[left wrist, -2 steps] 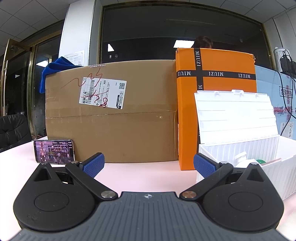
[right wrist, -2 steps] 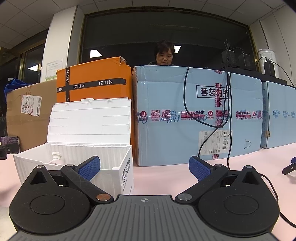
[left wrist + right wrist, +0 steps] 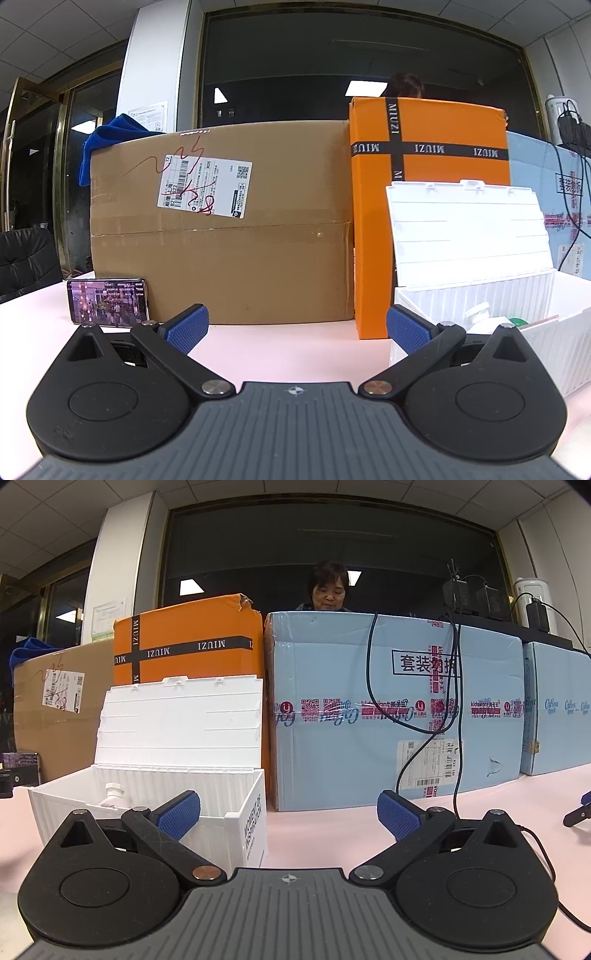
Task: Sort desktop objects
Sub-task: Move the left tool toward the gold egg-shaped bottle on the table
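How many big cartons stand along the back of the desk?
4: a brown carton far left, an orange one behind the white bin, a blue one at centre, another blue one far right. More may be hidden beyond.

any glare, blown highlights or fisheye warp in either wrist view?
Left wrist: white storage box lid nearly blown out, ribs faint; brown carton edges bow from fisheye; corners vignetted. Right wrist: blue carton tape glints; the box's lid washed out; ceiling lights mirrored in the dark window.
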The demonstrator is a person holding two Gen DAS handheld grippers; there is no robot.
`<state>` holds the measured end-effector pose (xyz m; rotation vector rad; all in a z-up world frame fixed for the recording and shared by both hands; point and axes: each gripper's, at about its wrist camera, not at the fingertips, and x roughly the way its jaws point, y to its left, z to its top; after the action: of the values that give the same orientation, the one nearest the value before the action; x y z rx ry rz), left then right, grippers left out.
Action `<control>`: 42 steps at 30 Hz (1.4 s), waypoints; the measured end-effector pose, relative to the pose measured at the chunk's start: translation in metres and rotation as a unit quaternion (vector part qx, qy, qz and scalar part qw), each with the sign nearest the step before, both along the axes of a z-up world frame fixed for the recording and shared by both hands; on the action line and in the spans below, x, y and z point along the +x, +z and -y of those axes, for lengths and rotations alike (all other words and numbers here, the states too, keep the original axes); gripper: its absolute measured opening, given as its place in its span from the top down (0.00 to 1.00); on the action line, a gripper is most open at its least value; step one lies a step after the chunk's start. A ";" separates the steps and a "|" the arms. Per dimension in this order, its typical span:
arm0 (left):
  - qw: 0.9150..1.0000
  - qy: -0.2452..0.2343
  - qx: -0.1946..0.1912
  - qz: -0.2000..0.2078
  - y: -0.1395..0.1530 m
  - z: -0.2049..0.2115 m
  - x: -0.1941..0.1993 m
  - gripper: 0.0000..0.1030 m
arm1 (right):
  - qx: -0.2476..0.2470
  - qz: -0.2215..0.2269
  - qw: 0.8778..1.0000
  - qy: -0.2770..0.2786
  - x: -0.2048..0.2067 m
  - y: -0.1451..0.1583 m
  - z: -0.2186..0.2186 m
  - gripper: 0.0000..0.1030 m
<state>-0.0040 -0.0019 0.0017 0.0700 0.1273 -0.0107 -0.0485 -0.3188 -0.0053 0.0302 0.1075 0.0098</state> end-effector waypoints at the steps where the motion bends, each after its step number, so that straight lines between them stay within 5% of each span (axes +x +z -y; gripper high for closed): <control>1: 1.000 -0.003 0.003 -0.001 0.001 0.001 -0.002 0.00 | 0.000 0.001 1.000 0.000 0.000 0.001 0.000 0.00; 8: 0.999 -0.025 0.022 -0.006 0.006 0.006 -0.014 0.00 | -0.003 0.025 1.000 -0.001 -0.008 0.003 -0.004 0.00; 22: 0.994 -0.083 -0.005 -0.075 0.016 0.006 -0.039 0.00 | -0.021 -0.015 0.999 0.029 -0.014 0.005 -0.017 0.00; 42: 0.967 -0.167 0.039 -0.186 -0.006 0.010 -0.109 0.06 | 0.003 -0.052 0.996 0.066 -0.020 0.007 -0.025 0.00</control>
<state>-0.1130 -0.0116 -0.0047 0.1680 0.4914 -0.3574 -0.0684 -0.2942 0.0019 0.0303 0.2133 0.1409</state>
